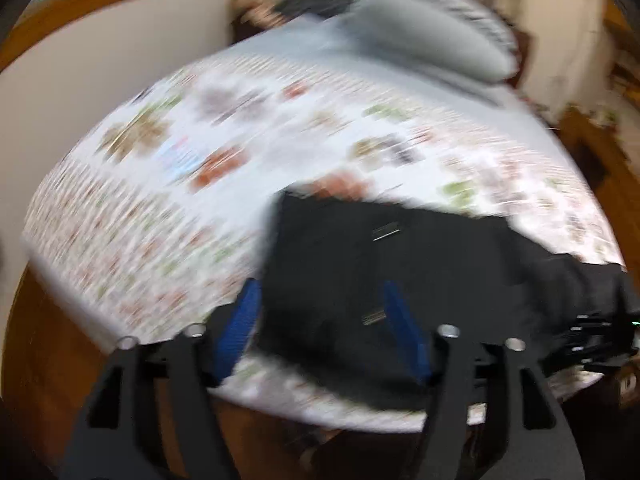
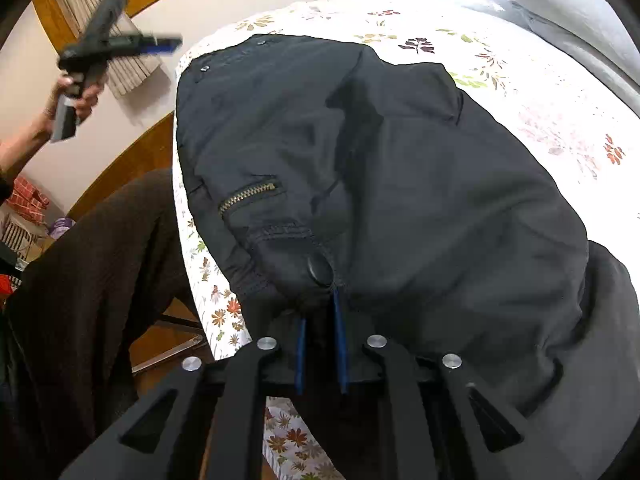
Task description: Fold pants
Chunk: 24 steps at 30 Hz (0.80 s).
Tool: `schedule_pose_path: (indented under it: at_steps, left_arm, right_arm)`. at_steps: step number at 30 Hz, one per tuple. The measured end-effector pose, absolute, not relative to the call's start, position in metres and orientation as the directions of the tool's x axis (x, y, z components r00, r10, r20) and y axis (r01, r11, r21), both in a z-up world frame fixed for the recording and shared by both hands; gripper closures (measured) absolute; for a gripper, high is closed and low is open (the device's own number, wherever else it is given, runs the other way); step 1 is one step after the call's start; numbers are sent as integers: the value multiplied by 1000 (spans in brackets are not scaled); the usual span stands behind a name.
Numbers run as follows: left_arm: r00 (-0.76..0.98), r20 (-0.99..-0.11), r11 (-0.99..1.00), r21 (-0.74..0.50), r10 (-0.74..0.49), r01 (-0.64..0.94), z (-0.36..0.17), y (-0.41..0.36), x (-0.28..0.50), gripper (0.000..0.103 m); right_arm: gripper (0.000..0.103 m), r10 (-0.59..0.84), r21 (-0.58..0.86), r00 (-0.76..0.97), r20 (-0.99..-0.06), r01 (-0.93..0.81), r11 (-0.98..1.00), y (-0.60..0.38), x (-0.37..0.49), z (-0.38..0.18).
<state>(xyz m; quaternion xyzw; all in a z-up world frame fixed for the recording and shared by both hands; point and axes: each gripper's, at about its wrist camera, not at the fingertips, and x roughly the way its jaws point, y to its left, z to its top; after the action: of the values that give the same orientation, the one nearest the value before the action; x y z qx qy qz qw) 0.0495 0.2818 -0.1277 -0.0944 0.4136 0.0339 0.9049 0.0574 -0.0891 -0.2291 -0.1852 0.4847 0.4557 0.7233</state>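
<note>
The black pants (image 2: 360, 168) lie in a folded heap on the bed (image 2: 540, 92), over its flower-printed sheet and toward the bed's near edge. The right gripper (image 2: 320, 320) sits at the near end of the pants, its blue-padded jaws drawn close together with a bunch of the waistband cloth pinched between them, just below a dark button (image 2: 316, 270); a brass zipper (image 2: 247, 196) shows on the pants to the left of that. The left gripper (image 1: 320, 316) is held up off the pants, over the bed's near edge, its jaws spread wide with nothing between them; its view is badly blurred. A grey pillow (image 1: 432, 28) rests at the far end of the bed.
</note>
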Motion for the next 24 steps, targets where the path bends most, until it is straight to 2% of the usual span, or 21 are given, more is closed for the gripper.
schedule_pose_path:
  at_steps: [1,3,5,7,9,11,12,13,15,18,24]
  left_arm:
    - [672,-739,985,-143,-39,-100,-124,266,55,18]
    - [681,-727,993,-117,-92,9,-127,224,74,17]
    - [642,-756,992,-95,-128,87,-143,192,93,18]
    - [580,-801,987,-82,-146,135,-169,166,113,21]
    - [521,-840,984,-84,-154,156,-191,150,124,24]
    - [510,-849,988,-78,-136,134,-205,142,130,23]
    - [510,-851,989,-67,-125,130,-210,140,130,20]
    - [511,-851,990,-60,-119,130,-213,139,130,15]
    - [515,-852,992,-32,-91,124,-217,135,129,14]
    - [507,-859,991,-2,-69,131,-216,129,125,13]
    - [501,-860,992,-45,-97,115,-211,123,118,14]
  right_arm:
    - [88,476,164,122,-871,-841,516,-88,56,-228]
    - [87,475,154,135,-870,-840,521,-90,50,-225]
    - [85,491,172,137,-860,-829,532,-93,46,-220]
    - [77,514,200,135,-847,-816,543,-102,41,-212]
    - [62,548,225,142,-824,-806,547,-115,34,-199]
    - [57,595,269,173,-785,-769,580,-143,27,-181]
    - [57,609,291,195,-768,-741,605,-160,25,-173]
    - [55,622,320,230,-748,-696,642,-184,23,-165]
    - [53,617,356,312,-723,-597,719,-230,20,-152]
    - [40,566,420,424,-707,-392,818,-317,12,-147]
    - [40,489,619,563,-666,51,784,-470,-22,-183]
